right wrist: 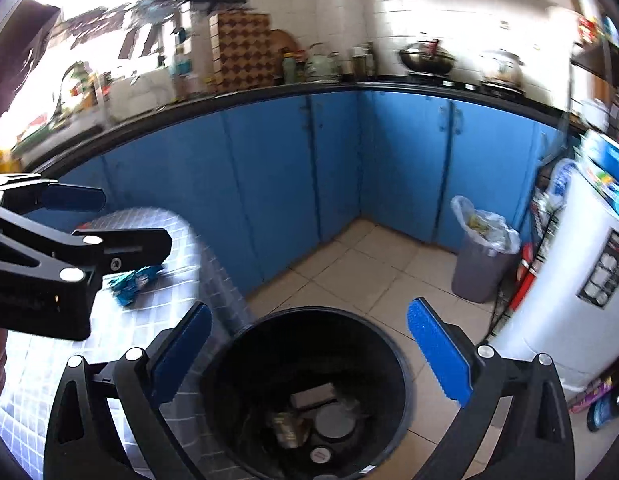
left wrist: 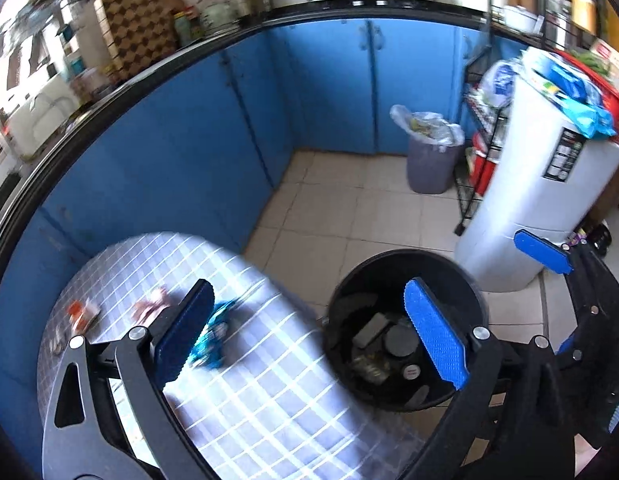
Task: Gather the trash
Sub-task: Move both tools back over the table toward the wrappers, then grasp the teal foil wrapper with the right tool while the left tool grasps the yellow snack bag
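My left gripper (left wrist: 309,332) is open wide, with nothing between its pads. It hangs over the edge of a table with a checked cloth (left wrist: 245,380). A crumpled blue wrapper (left wrist: 213,336) lies on the cloth beside its left finger. An orange wrapper (left wrist: 81,312) and a pinkish one (left wrist: 149,304) lie farther left. A black bin (left wrist: 405,264) stands on the floor by the table, with dark scraps and lids inside. My right gripper (right wrist: 309,352) is open and empty above the black bin (right wrist: 401,360). The right wrist view also shows the left gripper (right wrist: 121,220) above the blue wrapper (right wrist: 135,278).
A grey bin with a clear liner (left wrist: 429,160) stands in the corner by the blue cabinets (left wrist: 189,152). A white washing machine (left wrist: 529,200) and a wire rack (left wrist: 481,152) stand on the right. Tiled floor (left wrist: 349,208) lies between them.
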